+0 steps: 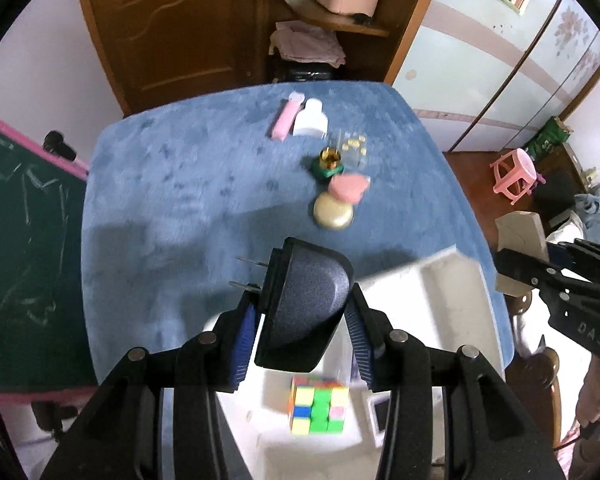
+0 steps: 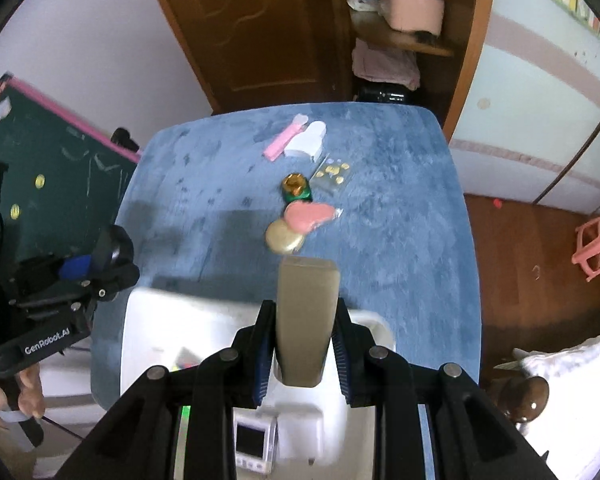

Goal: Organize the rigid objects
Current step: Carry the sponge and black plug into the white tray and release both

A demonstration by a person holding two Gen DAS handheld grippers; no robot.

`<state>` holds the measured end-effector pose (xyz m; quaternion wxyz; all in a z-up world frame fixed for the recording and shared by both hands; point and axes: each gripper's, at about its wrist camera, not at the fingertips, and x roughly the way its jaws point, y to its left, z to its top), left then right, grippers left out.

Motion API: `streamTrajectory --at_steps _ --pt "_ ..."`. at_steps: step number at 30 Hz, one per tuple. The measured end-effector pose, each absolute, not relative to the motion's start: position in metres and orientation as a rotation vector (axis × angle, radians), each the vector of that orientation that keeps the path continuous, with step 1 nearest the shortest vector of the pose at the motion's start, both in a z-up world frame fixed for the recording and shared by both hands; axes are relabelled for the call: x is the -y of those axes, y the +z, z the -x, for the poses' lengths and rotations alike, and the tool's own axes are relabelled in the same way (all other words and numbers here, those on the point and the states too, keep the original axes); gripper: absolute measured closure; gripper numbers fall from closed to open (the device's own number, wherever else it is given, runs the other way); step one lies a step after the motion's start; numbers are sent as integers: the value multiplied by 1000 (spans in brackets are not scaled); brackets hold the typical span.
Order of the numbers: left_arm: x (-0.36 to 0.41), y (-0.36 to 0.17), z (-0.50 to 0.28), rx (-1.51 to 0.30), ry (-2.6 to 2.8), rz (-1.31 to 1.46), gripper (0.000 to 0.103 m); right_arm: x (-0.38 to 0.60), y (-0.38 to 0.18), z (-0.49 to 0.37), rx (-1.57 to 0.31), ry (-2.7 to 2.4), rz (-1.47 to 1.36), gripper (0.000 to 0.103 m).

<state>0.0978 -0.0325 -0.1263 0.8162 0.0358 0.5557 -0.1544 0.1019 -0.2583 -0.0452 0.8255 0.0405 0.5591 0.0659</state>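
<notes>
My left gripper [image 1: 300, 320] is shut on a dark grey plug adapter [image 1: 304, 308] with two metal prongs, held above the white compartment tray [image 1: 432, 292]. A Rubik's cube [image 1: 319, 405] and a small white screen device [image 1: 380, 414] lie in the tray. My right gripper [image 2: 302, 344] is shut on a tan wedge-shaped block [image 2: 306, 320], above the same tray [image 2: 156, 316]. The left gripper shows at the left of the right wrist view [image 2: 96, 264].
On the blue cloth table [image 1: 172, 200] lie a gold round case [image 1: 333, 210], a pink heart-shaped box [image 1: 348, 186], a green and gold jar [image 1: 327, 162], a clear packet of gold beads [image 1: 354, 146], a white bottle [image 1: 310, 120] and a pink tube [image 1: 284, 120]. A chalkboard [image 1: 24, 248] stands left.
</notes>
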Motion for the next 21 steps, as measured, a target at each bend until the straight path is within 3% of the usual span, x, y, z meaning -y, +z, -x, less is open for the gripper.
streamTrajectory --at_steps 12,21 --pt "20 -189 -35 -1268 -274 -90 57 234 -123 -19 -1356 28 -13 76" --pt "26 -223 -31 -1316 -267 -97 57 228 -163 0 -1415 -32 54 76"
